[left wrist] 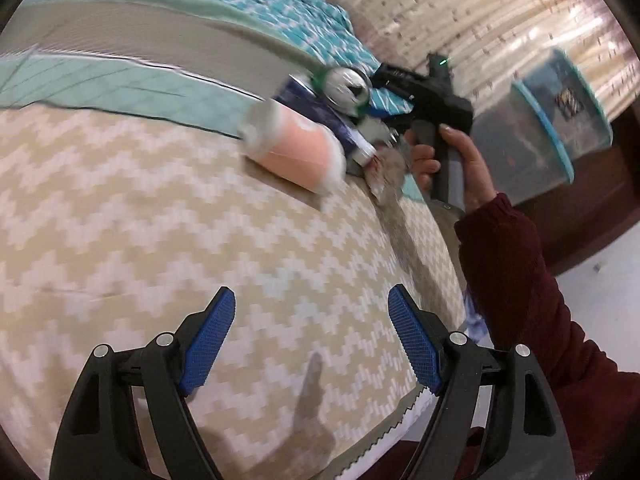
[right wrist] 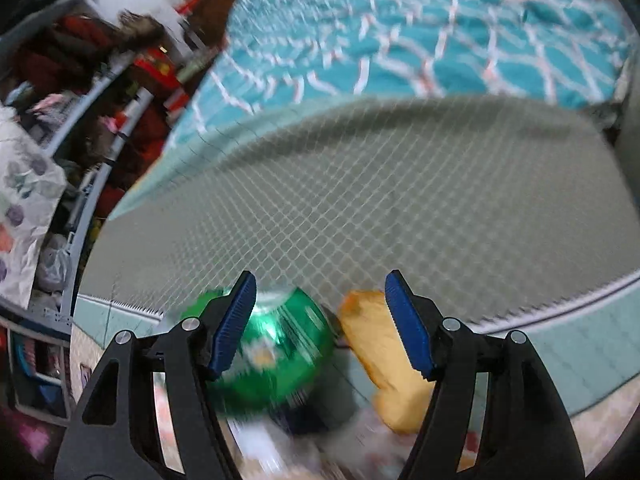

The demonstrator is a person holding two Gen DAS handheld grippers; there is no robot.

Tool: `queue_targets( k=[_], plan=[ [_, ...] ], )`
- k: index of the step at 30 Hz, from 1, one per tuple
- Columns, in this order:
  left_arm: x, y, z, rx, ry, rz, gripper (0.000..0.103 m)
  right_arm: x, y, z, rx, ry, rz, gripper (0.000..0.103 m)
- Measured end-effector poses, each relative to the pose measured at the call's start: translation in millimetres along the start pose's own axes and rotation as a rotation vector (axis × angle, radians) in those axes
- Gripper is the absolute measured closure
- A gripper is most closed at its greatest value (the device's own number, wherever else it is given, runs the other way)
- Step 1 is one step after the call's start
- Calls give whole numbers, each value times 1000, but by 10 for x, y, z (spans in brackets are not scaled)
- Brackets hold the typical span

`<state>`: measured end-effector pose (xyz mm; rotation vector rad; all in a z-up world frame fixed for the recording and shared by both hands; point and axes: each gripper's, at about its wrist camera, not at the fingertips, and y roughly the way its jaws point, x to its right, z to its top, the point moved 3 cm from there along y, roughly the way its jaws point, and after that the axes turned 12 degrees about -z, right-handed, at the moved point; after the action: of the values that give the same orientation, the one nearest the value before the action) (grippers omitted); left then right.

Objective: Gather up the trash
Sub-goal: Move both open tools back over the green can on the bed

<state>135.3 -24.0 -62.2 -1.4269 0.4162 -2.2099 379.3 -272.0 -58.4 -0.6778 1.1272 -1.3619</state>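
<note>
- Left tongs point(left wrist: 311, 322) were spread wide, nothing between the blue ribbed pads, hovering over the bed point(left wrist: 140, 220) with its tan-and-white zigzag woven cover.
- Landmark: green can point(right wrist: 276, 354), shiny metal cylinder, lying on its side on the bed at the edge of a grey grid-quilted blanket point(right wrist: 380, 200).
- Right tongs point(right wrist: 320, 322) were released, pads apart; the can sat partly behind the left pad, not gripped.
- Just right of the can: an orange-yellow crumpled lump point(right wrist: 384, 364), soft-looking, blurred.
- In the left wrist view, in front of the can point(left wrist: 346, 84): a peach-and-white cylindrical tube point(left wrist: 294, 152) and a dark blue wrapper point(left wrist: 320, 112), heaped close together.
- Behind the can: a teal blanket point(right wrist: 440, 32) with a white lattice pattern.
- Person's hand point(left wrist: 456, 160), maroon sleeve, held the right tool's handle beside the heap.
</note>
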Motion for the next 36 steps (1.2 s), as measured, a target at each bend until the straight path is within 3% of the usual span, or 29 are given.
queue_targets(
  k=[1,6,11,14,18,21,25,30,36],
  plan=[
    [-45,-64,4,16,-11,-4,29,-38,73,-19,-34,-2,4,34],
    [-161,-275,22,71,-34,-28,29,-350,119,-314,-133,3,221,34],
    [-210,-411,21,92,-44,-52,28,-787,-83,-932,-192,-159,308,34],
    [-200,-414,-2,96,-49,-65,27,-891,-322,-1179,-123,-227,280,34],
    [-136,-427,-51,98,-42,-63,27,-895,-876,-1313,94,-299,216,33],
    [-93,-480,-67,106,-34,-64,27,-808,-1210,-1409,210,-315,200,33],
    [-81,-529,-75,113,-30,-74,27,-661,-1332,-1479,257,-289,203,33],
    [-69,-531,-29,105,-23,-80,27,-424,-1333,-1804,291,-223,206,33],
    [-62,-479,206,88,-10,-67,26,-86,-1165,-2065,273,-104,199,33]
  ],
)
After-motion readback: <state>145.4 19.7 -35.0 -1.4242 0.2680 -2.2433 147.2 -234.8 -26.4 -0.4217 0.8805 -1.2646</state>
